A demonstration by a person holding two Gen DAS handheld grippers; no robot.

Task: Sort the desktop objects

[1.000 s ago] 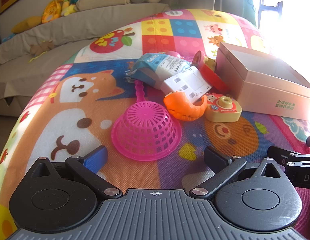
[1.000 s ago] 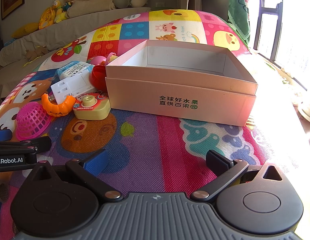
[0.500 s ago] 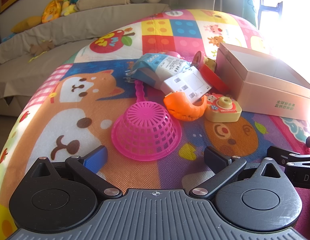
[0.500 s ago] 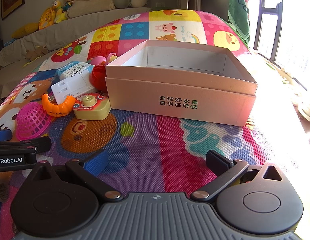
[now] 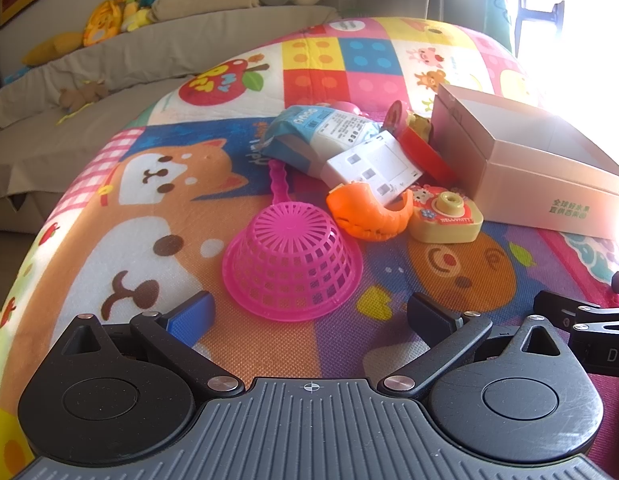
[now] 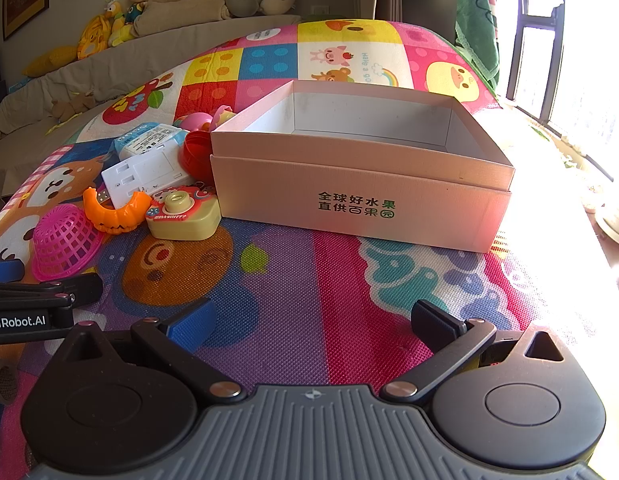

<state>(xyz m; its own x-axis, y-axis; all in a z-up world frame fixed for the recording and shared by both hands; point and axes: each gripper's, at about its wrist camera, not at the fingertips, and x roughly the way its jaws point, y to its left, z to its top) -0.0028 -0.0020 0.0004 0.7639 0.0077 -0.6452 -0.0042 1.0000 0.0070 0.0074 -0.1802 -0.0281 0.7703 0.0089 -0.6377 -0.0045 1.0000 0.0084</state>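
An upturned pink mesh basket (image 5: 291,266) lies on the colourful play mat just ahead of my open, empty left gripper (image 5: 309,314). Behind it lie an orange curved toy (image 5: 365,216), a yellow toy camera (image 5: 445,216), a white card (image 5: 373,166), a blue packet (image 5: 317,132) and a red lid (image 5: 423,154). An open pink cardboard box (image 6: 361,168) stands ahead of my open, empty right gripper (image 6: 309,326). The basket (image 6: 63,236), orange toy (image 6: 115,212) and camera (image 6: 183,216) lie left of the box.
The play mat (image 6: 309,280) covers the raised surface. A beige sofa (image 5: 109,64) with plush toys runs behind on the left. A bright window (image 6: 569,40) is on the right. Each gripper's side shows at the edge of the other's view.
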